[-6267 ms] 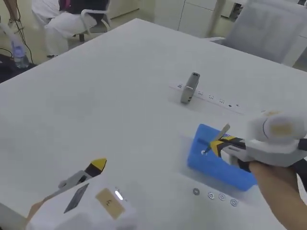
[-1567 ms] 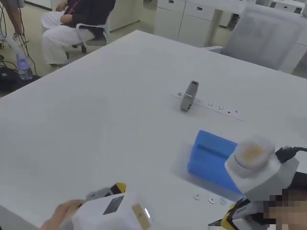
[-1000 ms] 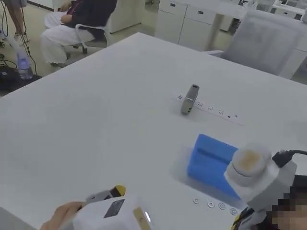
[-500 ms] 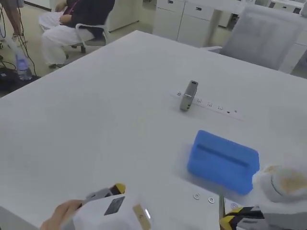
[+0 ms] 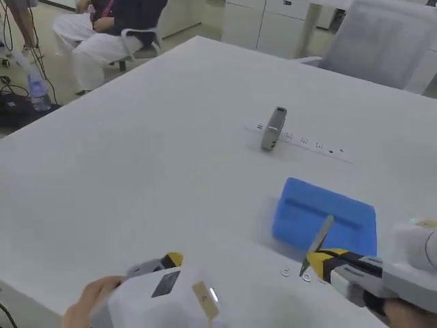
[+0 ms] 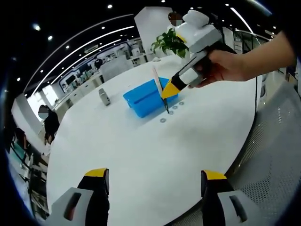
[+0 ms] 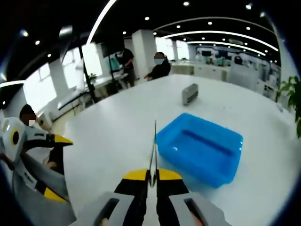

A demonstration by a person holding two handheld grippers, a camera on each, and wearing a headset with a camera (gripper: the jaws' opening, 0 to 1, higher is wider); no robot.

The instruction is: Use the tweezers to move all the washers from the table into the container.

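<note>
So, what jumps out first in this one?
The blue container stands out bright on the white table, at the right of the head view. Just in front of it, the right gripper is shut on tweezers, tips down by small washers. The left gripper hangs open, nearer the person.

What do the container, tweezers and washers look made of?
Container: likely plastic, going by its even bright blue colour and smooth, slightly glossy walls. Tweezers: probably metal, with thin, pale, silvery blades. Washers: seemingly metal, as small grey shiny rings, though too small to be sure.
</note>
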